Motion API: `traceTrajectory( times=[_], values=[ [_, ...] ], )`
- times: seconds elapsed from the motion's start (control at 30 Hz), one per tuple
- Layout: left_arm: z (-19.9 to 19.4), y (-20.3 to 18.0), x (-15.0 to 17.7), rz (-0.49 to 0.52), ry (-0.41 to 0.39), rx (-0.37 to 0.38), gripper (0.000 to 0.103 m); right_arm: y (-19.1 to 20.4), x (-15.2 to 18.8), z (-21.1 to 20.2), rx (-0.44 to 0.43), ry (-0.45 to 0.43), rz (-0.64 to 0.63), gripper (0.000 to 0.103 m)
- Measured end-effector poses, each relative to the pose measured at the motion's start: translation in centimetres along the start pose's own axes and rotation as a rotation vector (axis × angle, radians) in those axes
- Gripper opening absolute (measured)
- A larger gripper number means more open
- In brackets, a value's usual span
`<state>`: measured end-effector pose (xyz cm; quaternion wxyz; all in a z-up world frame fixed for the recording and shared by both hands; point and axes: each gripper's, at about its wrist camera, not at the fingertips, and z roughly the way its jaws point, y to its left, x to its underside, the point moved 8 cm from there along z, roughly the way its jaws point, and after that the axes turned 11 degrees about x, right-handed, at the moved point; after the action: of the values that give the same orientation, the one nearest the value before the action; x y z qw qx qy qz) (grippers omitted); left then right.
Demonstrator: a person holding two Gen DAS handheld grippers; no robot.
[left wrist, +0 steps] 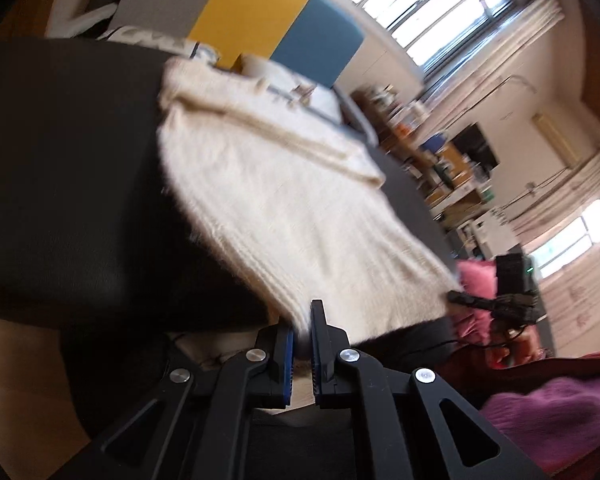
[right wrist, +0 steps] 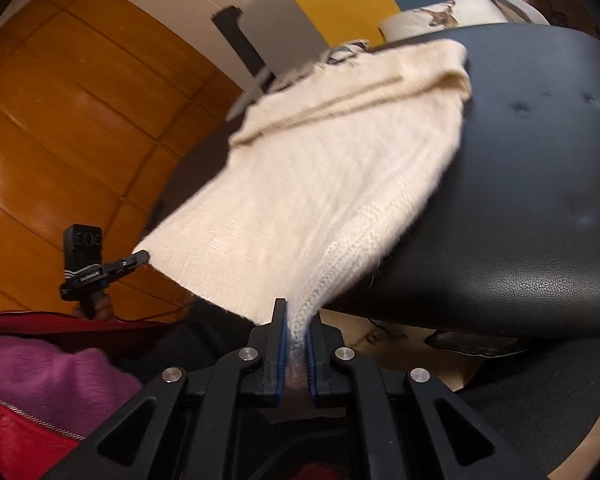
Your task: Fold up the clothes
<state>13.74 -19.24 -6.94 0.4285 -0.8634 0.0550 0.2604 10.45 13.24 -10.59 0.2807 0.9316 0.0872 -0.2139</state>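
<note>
A cream knitted sweater (left wrist: 284,200) lies across a black padded seat (left wrist: 68,184), its far part folded over. My left gripper (left wrist: 303,320) is shut on one corner of its near ribbed hem, which lifts off the seat. In the right wrist view the same sweater (right wrist: 324,176) stretches from the seat (right wrist: 532,184) toward me, and my right gripper (right wrist: 298,322) is shut on the other hem corner. Each view shows the opposite gripper at the hem's far corner: the right gripper (left wrist: 466,300) and the left gripper (right wrist: 140,258).
Purple fuzzy cloth (right wrist: 40,380) and a red zipped garment (right wrist: 16,436) lie near me. A pink garment (left wrist: 476,280) sits beyond the hem. Yellow, blue and grey panels (left wrist: 252,12) stand behind the seat, with a wooden door (right wrist: 72,112) and cluttered shelves (left wrist: 440,152) around.
</note>
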Motion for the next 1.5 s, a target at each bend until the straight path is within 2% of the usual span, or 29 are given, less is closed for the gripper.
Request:
traceTrajectory(
  times=[0.17, 0.33, 0.43, 0.5, 0.6, 0.67, 0.87, 1.1, 1.33, 1.43, 1.5],
  values=[
    [-1.6, 0.1, -5.0, -0.022, -0.076, 0.052, 0.007, 0.3, -0.1, -3.2, -0.094, -0.045, 0.047, 0.006],
    [-3.3, 0.9, -10.7, -0.051, -0.159, 0.091, 0.007, 0.6, -3.8, -6.4, -0.144, -0.146, 0.06, 0.006],
    [-4.4, 1.3, -14.1, -0.069, -0.209, 0.115, 0.007, -0.5, -8.2, -7.6, -0.153, -0.217, 0.08, 0.006],
    [-5.2, 1.6, -16.4, -0.081, -0.242, 0.131, 0.007, -1.4, -12.4, -6.8, -0.139, -0.252, 0.096, 0.006],
    [-2.7, 4.3, -19.3, -0.106, -0.248, 0.095, 0.007, -2.9, -17.9, -5.4, -0.12, -0.29, 0.121, 0.006],
    [-0.7, 6.3, -21.1, -0.123, -0.248, 0.065, 0.007, -4.1, -20.7, -4.3, -0.097, -0.291, 0.125, 0.006],
    [5.1, 12.2, -26.7, -0.175, -0.246, -0.025, 0.007, -8.6, -28.1, 2.8, -0.033, -0.249, 0.222, 0.006],
    [11.9, 19.1, -33.1, -0.235, -0.245, -0.129, 0.007, -14.8, -31.4, 10.2, 0.023, -0.183, 0.39, 0.006],
    [14.0, 22.7, -34.1, -0.31, -0.252, -0.127, 0.007, -18.2, -32.0, 14.0, 0.06, -0.173, 0.454, 0.006],
    [15.1, 23.5, -34.3, -0.303, -0.249, -0.146, 0.007, -19.3, -31.6, 14.8, 0.102, -0.178, 0.464, 0.006],
    [16.2, 24.0, -34.0, -0.295, -0.217, -0.175, 0.008, -19.8, -31.4, 15.7, 0.126, -0.178, 0.46, 0.007]
  ],
)
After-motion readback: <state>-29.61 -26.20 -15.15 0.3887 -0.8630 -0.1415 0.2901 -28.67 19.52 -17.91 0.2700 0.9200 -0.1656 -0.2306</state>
